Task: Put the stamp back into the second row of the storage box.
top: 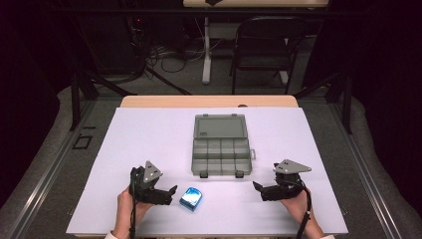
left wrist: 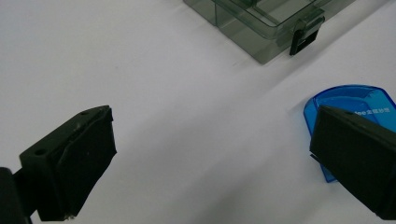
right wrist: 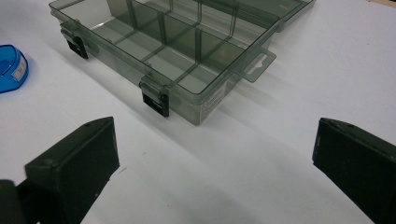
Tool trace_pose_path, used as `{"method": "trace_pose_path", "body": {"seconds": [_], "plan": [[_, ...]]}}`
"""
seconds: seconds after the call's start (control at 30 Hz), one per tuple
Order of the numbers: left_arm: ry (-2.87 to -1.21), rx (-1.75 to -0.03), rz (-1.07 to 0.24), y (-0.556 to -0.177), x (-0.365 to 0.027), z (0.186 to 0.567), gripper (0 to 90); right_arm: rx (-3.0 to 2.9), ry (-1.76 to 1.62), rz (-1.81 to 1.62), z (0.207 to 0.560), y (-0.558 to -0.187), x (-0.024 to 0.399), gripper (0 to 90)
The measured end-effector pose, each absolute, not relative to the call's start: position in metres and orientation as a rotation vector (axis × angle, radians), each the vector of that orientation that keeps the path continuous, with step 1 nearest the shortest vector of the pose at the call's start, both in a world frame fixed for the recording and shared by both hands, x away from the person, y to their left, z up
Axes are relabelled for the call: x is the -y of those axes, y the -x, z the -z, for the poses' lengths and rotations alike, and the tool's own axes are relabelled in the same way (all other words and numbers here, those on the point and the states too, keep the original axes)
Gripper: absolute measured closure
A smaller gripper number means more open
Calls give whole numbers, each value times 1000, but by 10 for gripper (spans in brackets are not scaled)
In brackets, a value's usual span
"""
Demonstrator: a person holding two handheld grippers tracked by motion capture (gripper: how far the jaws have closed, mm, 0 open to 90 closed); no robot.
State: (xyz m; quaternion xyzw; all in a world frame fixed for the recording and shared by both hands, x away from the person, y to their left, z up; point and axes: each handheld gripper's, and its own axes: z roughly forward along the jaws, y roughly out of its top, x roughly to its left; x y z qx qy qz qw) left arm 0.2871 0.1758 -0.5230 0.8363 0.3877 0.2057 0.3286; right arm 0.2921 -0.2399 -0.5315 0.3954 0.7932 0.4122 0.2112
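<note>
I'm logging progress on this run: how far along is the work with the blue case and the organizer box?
Done: the organizer box lies open, its compartments bare. In hand: nothing; the left gripper hovers open beside the blue case, and the right gripper is open too. Left: likely grasping the case and putting it in the box.

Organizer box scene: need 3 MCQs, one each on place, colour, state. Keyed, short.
1. Where does the blue case lie?
A. inside the box
B. on the table nearer the left gripper
C. beside the right gripper

2. What colour is the organizer box?
A. clear grey
B. red
C. yellow

3. How is the box's lid?
A. latched shut
B. open, laid back flat
C. removed

Key: 1 B, the high view shows it just by that gripper; 2 A, smoky see-through walls; 3 B, the compartments are exposed.
</note>
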Motion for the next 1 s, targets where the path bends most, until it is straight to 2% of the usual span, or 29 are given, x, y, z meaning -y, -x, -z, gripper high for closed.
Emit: {"method": "trace_pose_path", "body": {"seconds": [1.0], "plan": [[-2194, -956, -483, -267, -141, 521, 4, -2212, -1098, -1146, 533, -293, 237, 0]]}}
